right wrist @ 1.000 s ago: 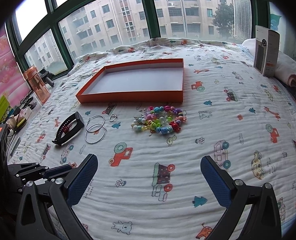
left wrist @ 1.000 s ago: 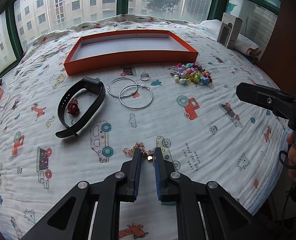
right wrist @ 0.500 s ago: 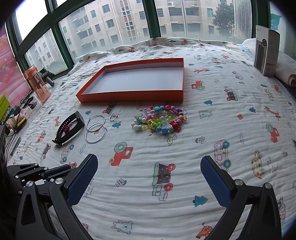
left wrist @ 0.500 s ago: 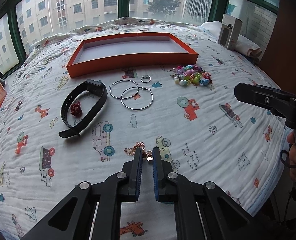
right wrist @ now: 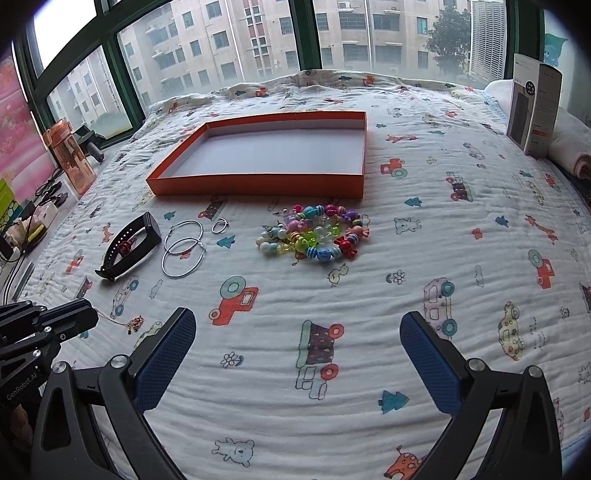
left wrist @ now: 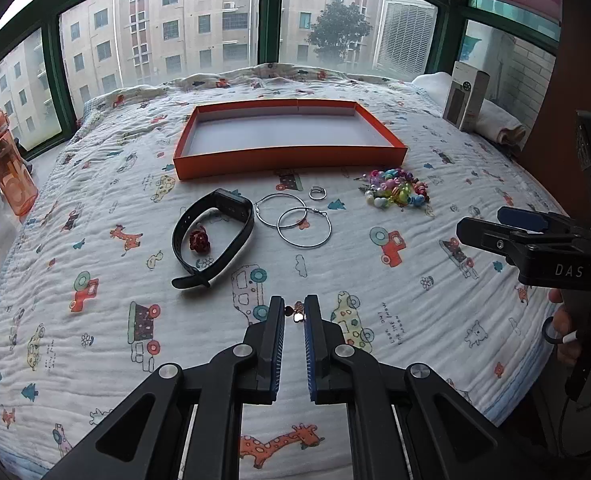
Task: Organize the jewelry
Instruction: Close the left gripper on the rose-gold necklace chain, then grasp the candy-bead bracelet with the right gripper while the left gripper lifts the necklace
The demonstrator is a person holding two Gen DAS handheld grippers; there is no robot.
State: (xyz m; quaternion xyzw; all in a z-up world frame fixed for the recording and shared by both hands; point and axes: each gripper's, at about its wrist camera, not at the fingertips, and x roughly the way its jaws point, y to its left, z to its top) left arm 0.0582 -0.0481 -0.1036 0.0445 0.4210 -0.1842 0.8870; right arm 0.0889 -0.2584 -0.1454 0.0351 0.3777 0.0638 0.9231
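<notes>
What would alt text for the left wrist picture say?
Black left tongs pinch a small rose-gold chain above a cartoon-print bedspread. Beyond lie a black wristband, two silver hoops, colourful beads and an empty orange tray; the right tongs show at the right edge.

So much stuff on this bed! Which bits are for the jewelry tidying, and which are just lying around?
For the job: orange tray, gold chain at the left gripper, hoop earrings, small ring, beads, black band, red charm.

Lying about: orange bottle, white box, towel.
</notes>
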